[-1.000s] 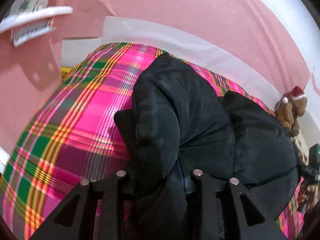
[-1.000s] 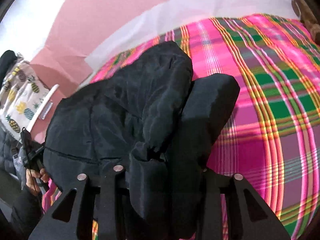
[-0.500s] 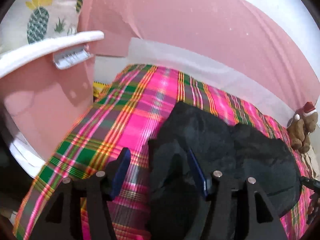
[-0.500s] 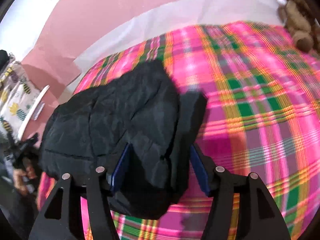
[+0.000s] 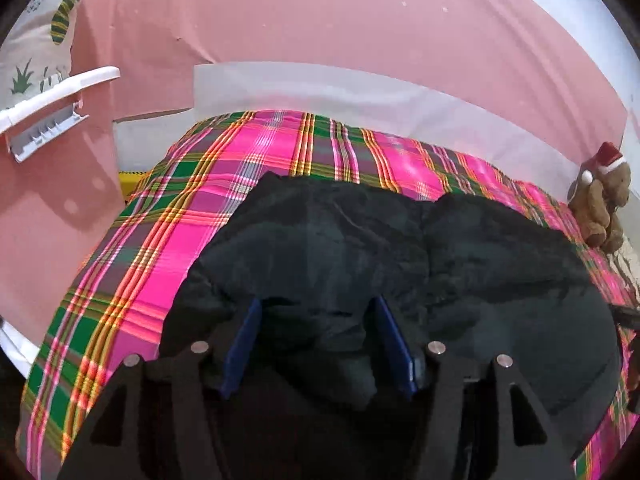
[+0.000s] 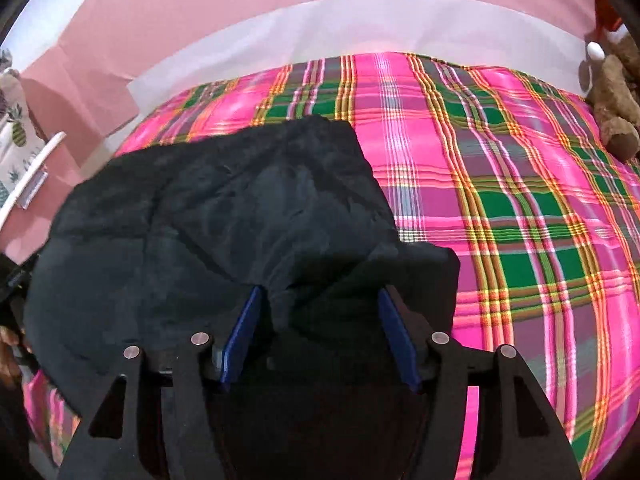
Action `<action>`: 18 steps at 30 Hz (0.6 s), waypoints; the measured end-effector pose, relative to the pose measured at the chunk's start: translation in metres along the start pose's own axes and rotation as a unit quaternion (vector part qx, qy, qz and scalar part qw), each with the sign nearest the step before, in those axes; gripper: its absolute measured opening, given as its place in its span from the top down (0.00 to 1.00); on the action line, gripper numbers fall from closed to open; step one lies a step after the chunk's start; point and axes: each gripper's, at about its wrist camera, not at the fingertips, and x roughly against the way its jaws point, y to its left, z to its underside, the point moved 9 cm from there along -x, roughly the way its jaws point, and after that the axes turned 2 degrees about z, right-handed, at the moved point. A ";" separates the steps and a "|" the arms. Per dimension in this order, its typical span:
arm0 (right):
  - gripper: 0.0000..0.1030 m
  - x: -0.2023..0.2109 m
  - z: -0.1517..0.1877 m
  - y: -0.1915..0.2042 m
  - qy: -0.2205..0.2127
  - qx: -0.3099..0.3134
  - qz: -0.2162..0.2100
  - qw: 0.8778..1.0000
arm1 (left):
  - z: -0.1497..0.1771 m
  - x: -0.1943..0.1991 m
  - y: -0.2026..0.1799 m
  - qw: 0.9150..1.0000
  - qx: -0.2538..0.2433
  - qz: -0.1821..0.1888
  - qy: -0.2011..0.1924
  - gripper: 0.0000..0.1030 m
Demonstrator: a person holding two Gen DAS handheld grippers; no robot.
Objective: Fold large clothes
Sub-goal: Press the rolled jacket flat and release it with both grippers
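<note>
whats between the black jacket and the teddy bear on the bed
Only bare plaid bedspread. The right wrist view shows it best: nothing lies on the stretch from the black jacket across to the teddy bear at the far edge.

Two close wrist views angled down, sharing the black jacket (image 5: 400, 248) (image 6: 224, 216).

Matte black two-finger left gripper (image 5: 318, 340), built from angular plastic links with triangular cut-outs. Round silver pivot pins on the links and flat blue pads (image 5: 244, 344) lining the fingers. Same black frame, silver pins and blue pads (image 6: 394, 340) on the right gripper (image 6: 320, 336).
</note>
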 end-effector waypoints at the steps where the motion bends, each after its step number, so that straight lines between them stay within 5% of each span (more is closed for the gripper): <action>1: 0.41 -0.001 0.001 -0.003 -0.001 -0.001 0.002 1.000 | -0.001 -0.002 -0.001 1.000 -0.002 -0.001 -0.001 0.39; 8: 0.41 0.014 -0.002 -0.002 -0.004 -0.005 0.022 1.000 | -0.003 0.007 -0.004 1.000 -0.010 -0.021 0.005 0.39; 18: 0.41 0.095 0.036 0.033 -0.056 0.028 -0.005 0.998 | 0.026 0.093 -0.046 0.999 -0.014 0.012 -0.029 0.39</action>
